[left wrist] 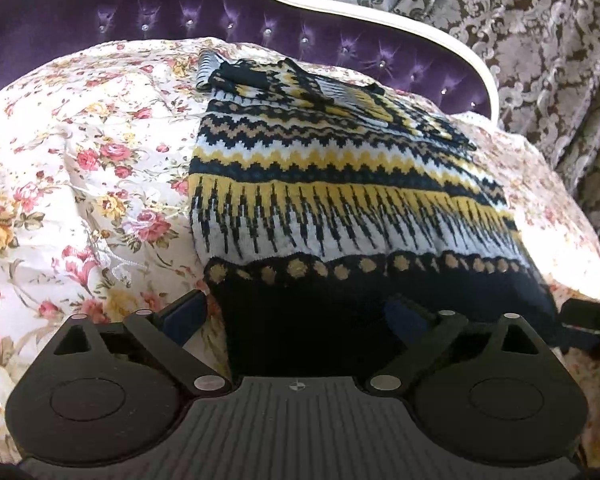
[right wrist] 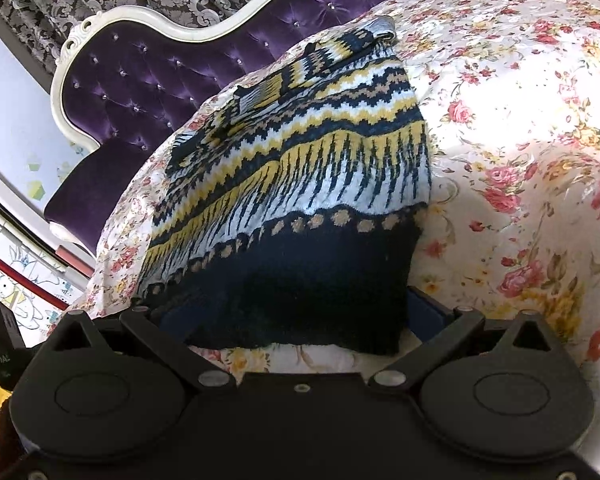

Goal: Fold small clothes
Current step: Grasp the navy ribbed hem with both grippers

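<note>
So your sweater lies on the flowered bedspread, sleeves folded in; both left tongs and right tongs gape wide at its dark hem, final fold remaining.

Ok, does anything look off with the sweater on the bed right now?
Only slightly. The sweater lies mostly flat on the floral bedspread, but the far end is bunched: a sleeve is folded across the top unevenly, its cuff sticking out. No damage visible.
</note>
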A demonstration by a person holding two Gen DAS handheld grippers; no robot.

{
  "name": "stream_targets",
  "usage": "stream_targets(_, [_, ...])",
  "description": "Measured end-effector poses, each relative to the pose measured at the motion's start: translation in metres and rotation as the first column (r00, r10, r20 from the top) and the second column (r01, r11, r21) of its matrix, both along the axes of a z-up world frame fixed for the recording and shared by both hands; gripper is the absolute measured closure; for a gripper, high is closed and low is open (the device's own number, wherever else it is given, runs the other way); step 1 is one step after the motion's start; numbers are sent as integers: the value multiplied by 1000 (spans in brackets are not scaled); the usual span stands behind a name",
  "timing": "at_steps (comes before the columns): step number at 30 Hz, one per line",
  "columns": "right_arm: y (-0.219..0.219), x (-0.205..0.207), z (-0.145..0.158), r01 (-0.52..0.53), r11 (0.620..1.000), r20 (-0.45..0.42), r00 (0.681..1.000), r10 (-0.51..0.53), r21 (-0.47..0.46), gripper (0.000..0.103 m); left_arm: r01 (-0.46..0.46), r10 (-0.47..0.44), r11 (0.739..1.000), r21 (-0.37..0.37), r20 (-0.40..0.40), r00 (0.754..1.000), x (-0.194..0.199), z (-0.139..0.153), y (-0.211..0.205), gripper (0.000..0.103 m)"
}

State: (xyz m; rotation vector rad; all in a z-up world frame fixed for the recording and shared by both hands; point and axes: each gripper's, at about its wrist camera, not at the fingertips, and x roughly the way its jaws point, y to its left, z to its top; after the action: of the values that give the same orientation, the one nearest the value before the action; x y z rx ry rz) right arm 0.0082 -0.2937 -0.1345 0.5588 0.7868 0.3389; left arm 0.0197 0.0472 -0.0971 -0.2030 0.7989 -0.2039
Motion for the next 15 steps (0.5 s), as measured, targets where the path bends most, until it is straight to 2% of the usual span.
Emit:
stream_targets(7, [2, 3, -2, -15, 1000, 8, 1000, 15, 9, 0, -10, 7, 995, -97, -28, 1000, 3, 3, 9, 6])
stream_targets(13, [3, 3, -4, -21, 1000, 20, 1000, 21, 8, 0, -26, 20, 998, -63, -83, 996, 6, 7, 2, 6])
stream_targets(15, [2, 3, -4, -27, 1000, 22, 999, 27, 10, 0, -32, 24, 996, -78, -100, 995, 8, 8, 2, 6])
